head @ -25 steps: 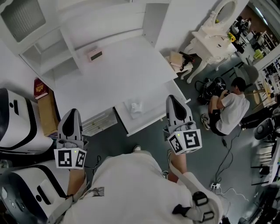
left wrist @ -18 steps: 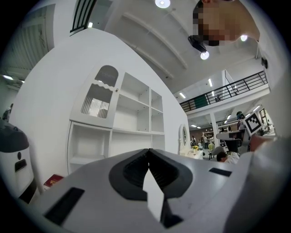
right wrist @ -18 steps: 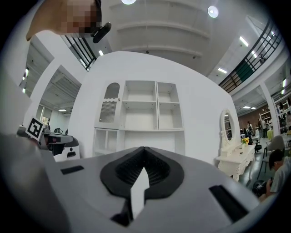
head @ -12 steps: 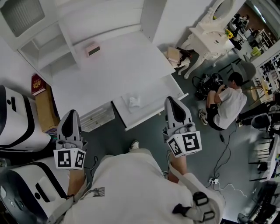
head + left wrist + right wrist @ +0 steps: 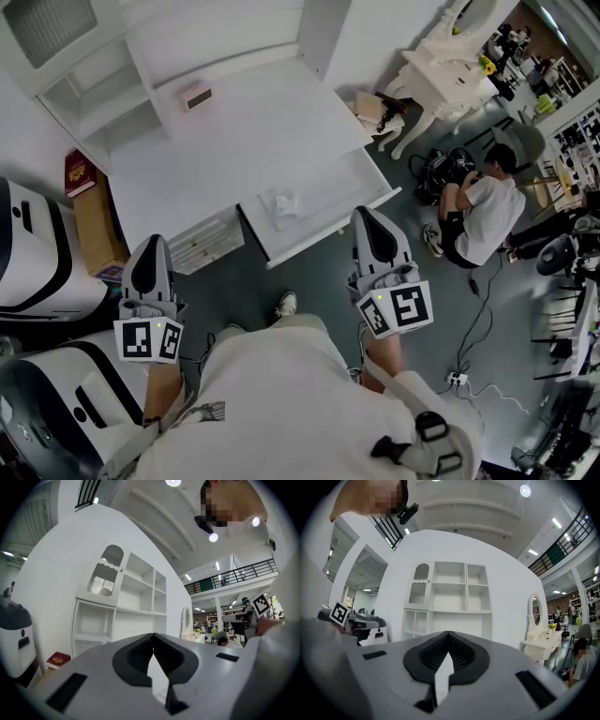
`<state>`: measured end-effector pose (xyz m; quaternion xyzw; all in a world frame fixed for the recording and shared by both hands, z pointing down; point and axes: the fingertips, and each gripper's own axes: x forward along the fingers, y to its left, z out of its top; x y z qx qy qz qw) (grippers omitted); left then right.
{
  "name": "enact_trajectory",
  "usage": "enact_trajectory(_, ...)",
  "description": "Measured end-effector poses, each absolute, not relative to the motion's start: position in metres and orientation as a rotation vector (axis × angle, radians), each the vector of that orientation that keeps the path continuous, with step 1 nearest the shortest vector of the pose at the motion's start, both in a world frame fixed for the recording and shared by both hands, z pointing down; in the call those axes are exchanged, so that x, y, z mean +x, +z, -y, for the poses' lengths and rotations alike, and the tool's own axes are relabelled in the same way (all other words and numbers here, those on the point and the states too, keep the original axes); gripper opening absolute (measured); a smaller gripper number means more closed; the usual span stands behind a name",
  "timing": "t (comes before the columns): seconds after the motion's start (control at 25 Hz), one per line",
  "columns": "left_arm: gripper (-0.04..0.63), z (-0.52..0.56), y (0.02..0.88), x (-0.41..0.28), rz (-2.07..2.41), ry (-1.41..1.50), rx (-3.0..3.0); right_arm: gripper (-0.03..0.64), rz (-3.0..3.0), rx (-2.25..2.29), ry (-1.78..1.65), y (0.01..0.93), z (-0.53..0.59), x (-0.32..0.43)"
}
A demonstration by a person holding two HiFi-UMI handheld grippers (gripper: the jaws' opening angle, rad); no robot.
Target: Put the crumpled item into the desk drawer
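Observation:
The white desk [image 5: 262, 131] has its wide drawer [image 5: 330, 228] pulled out towards me. A crumpled white item [image 5: 282, 205] lies inside the drawer, near its left end. My left gripper [image 5: 150, 247] hangs over the floor, left of the drawer, with its jaws shut and nothing between them [image 5: 153, 635]. My right gripper [image 5: 369, 215] is just off the drawer's right front corner, also shut and holding nothing [image 5: 448, 633]. Both gripper views look level at the white shelf unit; neither shows the item.
A small pink device [image 5: 198, 97] sits on the desk top under the white shelf hutch [image 5: 103, 103]. A slatted drawer unit [image 5: 202, 246], a red book [image 5: 79, 174], a cardboard box [image 5: 94, 230] and white machines [image 5: 33, 253] stand left. A person [image 5: 478, 211] sits on the floor right.
The desk and open drawer have drifted slightly up in the head view. Both grippers stay shut in about the same places.

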<state>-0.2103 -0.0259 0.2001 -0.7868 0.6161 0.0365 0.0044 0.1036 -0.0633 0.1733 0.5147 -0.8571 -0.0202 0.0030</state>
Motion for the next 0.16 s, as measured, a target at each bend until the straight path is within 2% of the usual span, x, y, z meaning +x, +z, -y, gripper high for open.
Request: enact_trajectory(0.16,0.015,0.0194,0.1944,-0.2123,-1.927,0.119,-2.452,0.009,2.689,1.608,-0.075,0.1710,0.0548,0.1039)
